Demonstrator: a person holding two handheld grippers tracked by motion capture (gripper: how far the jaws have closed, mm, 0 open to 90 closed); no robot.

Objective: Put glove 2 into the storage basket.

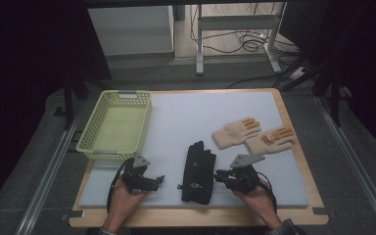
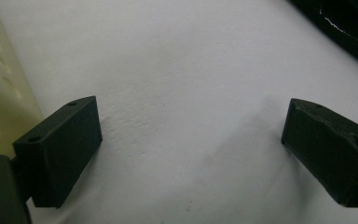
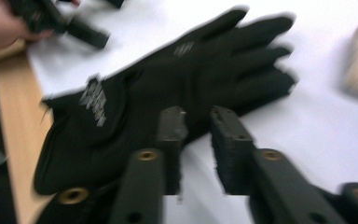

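Open white mat (image 1: 186,117) between basket (image 1: 116,125) and tan gloves (image 1: 252,134): wide free lane up middle of table. Black gloves (image 1: 198,171) lie lengthwise between left gripper (image 1: 157,181) and right gripper (image 1: 219,176), blocking straight crossing there. Bare mat ahead of left gripper, basket wall close on its left. Right gripper's fingers (image 3: 230,135) just beside black gloves' edge. Tan gloves well apart, toward far right.

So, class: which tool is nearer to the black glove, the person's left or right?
Right. The right tool sits just beside the black glove, at its lower right edge, jaws a little apart. The left tool lies farther off on the glove's other side, jaws wide open.
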